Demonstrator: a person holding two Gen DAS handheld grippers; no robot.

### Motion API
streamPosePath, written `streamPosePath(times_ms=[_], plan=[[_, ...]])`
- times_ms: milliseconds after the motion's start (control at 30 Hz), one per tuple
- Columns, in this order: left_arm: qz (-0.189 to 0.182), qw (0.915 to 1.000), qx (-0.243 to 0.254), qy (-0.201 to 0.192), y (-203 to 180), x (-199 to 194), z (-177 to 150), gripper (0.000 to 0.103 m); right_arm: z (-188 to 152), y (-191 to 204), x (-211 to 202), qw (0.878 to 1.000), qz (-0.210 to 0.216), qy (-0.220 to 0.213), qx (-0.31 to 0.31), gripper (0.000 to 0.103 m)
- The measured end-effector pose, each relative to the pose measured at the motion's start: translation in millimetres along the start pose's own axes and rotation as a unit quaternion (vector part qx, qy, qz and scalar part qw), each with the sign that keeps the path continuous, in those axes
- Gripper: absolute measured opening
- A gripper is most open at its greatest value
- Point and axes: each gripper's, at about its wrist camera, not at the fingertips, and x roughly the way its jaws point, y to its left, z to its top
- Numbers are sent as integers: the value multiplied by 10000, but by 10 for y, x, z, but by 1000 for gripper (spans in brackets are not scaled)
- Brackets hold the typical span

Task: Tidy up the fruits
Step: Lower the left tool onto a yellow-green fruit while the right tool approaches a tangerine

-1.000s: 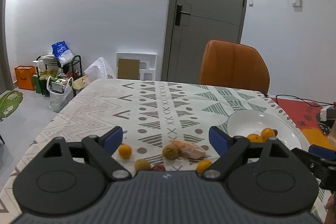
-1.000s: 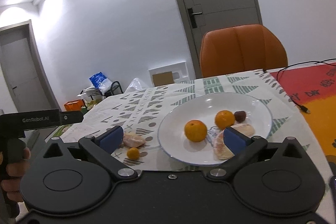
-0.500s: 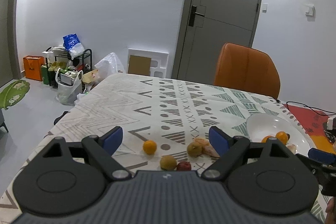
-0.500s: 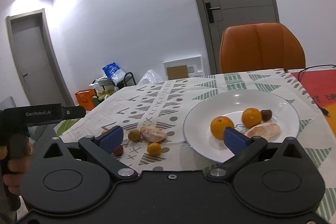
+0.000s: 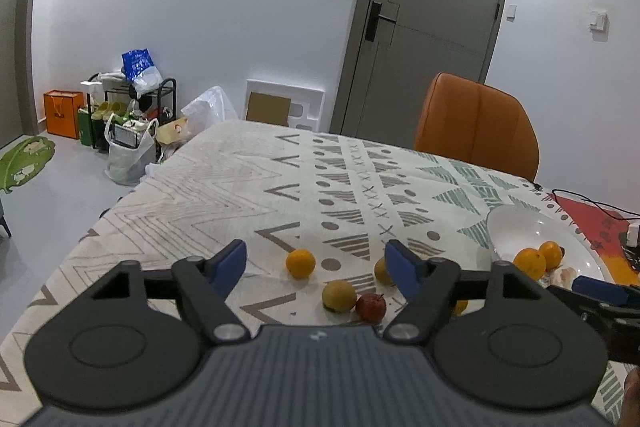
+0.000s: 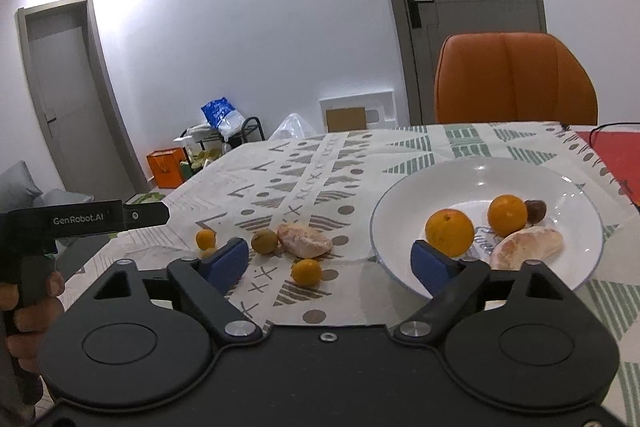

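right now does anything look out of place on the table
Yes. Several fruits lie loose on the tablecloth beside the white plate: a peeled citrus piece, a greenish fruit, small oranges and a red fruit. Nothing looks spilled or broken.

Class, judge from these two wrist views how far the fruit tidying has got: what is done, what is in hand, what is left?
Done: the white plate holds two oranges, a dark fruit and a peeled segment. In hand: nothing; left gripper and right gripper are open. Left: several loose fruits on the tablecloth.
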Motion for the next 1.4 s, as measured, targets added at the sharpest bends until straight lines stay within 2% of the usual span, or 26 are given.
streamPosePath(times_ms=[300,567,867,1033,1100,1200,1400], plan=[[-112,9995,-134,277,63,221,-101,58,-48,59,228,9995,117,283,-30,71],[-241,9984,-163,484,51,412,-166,53,-99,86,434,9983,169,554,-49,60],[-338,9969,-245,665,84,543,-236,46,-98,193,618,9971,228,694,-225,57],[-433,9966,-288,633,82,572,-248,44,-104,222,701,9966,232,749,-257,57],[-511,9961,-341,629,99,575,-242,37,-104,225,722,9965,223,759,-262,56],[-578,9956,-364,648,94,568,-241,33,-99,248,748,9964,227,759,-306,54],[-649,9947,-316,730,56,559,-280,33,-116,305,827,9957,206,799,-416,49]])
